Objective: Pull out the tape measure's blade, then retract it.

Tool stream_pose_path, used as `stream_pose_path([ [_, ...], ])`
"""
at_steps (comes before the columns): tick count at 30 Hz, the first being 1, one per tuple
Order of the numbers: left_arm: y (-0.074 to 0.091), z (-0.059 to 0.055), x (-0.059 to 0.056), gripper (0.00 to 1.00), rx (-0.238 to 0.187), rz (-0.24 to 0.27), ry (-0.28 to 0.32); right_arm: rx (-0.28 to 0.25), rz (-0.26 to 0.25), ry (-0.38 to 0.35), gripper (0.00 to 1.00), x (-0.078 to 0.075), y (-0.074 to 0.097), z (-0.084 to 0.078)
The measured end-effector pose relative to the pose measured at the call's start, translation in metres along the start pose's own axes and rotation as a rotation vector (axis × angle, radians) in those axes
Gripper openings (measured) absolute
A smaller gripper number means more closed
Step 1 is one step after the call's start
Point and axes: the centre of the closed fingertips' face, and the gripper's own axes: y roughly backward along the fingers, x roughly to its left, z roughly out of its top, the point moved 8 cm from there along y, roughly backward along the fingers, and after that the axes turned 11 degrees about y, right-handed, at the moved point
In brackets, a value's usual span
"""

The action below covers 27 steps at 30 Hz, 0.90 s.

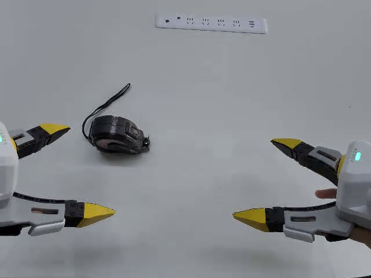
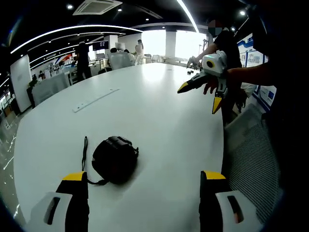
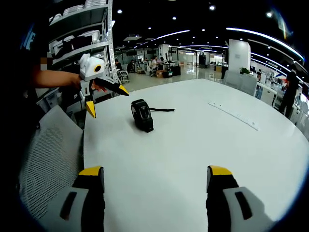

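Black and grey, the tape measure (image 1: pixel 119 134) lies on its side on the white worktop (image 1: pixel 232 104) in the head view. It is near our left tool (image 1: pixel 87 171) and well apart from our right tool (image 1: pixel 255 178). Both tools gape wide and hold nothing. Its long axis runs left to right, and its wrist strap (image 1: pixel 107 104) trails toward a far power strip (image 1: pixel 211 23). In the left gripper view it sits just ahead, nearer the left jaw, with nothing between. In the right gripper view it lies far off, beside the other tool.

Head view looks down; gripper views face each other low — all share the tape measure (image 1: pixel 119 134).
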Motion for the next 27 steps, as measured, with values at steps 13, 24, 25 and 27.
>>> stream_pose_path([
  [13, -0.016, 0.005, 0.016, 0.89, 0.049, -0.045, -0.048, 0.004, 0.049, 0.025, 0.87, -0.013, -0.018, 0.003],
  [24, -0.030, 0.010, 0.032, 0.81, 0.093, -0.084, -0.097, 0.001, 0.099, 0.061, 0.82, -0.020, -0.038, 0.009],
  [25, -0.031, 0.010, 0.033, 0.80, 0.095, -0.086, -0.103, -0.001, 0.103, 0.064, 0.82, -0.021, -0.039, 0.010],
  [27, -0.033, 0.011, 0.036, 0.79, 0.104, -0.091, -0.112, -0.005, 0.111, 0.075, 0.81, -0.022, -0.043, 0.012],
])
